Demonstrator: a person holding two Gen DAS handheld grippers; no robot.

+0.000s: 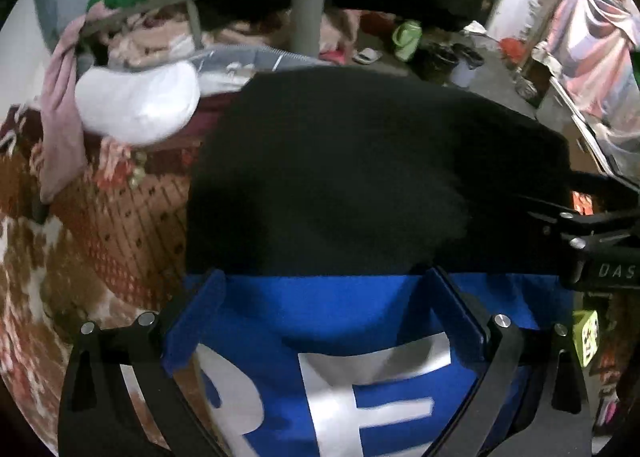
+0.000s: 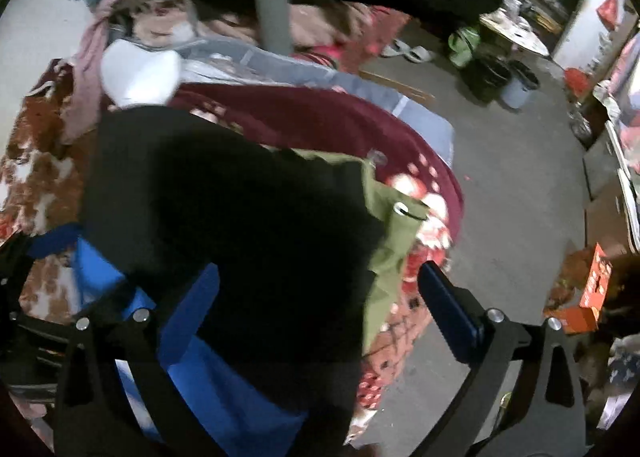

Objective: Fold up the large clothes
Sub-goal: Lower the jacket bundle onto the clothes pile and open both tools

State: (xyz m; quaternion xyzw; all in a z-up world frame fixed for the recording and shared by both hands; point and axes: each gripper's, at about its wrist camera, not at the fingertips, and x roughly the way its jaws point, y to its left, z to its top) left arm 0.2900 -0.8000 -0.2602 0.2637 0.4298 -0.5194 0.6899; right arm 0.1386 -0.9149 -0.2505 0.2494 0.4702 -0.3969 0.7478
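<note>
While both sets of jaws stand released, the black-and-blue garment lies below, between their blue fingers, ungripped.

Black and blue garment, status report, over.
Left gripper and right gripper open, holding nothing. Black and blue garment folded on floral blanket. White pillow beside it, not obstructing.

White letters "PE" stand on the blue garment; "DAS" marks the right tool.
</note>
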